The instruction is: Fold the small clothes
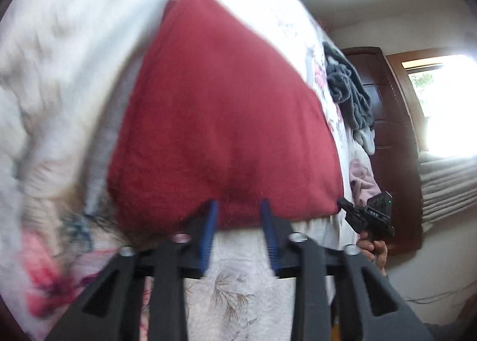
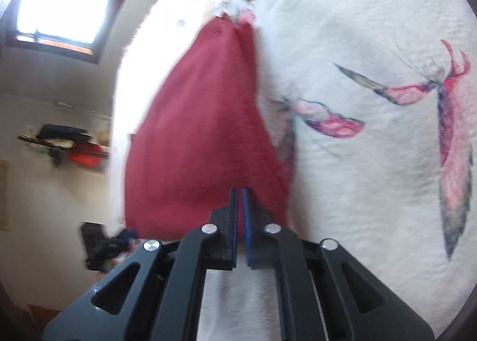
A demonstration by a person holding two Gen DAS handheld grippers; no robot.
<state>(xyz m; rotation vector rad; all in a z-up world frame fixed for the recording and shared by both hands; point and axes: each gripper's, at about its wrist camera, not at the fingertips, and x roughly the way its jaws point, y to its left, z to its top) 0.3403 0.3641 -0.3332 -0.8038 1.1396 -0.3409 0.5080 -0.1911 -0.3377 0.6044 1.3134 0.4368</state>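
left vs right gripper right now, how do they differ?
The left gripper is open, fingers spread at the red cloth's near edge; the right gripper is shut on that cloth's edge. The left holds nothing; the right pinches fabric. Both have blue pads and work over the floral bedspread.

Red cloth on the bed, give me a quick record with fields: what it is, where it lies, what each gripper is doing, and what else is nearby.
item: red cloth
surface: white floral bedspread
left gripper: open, fingertips at the cloth's near edge
right gripper: shut on the cloth's near edge
nearby: grey clothes and a pink garment on the bed's far side
image quality: motion-blurred
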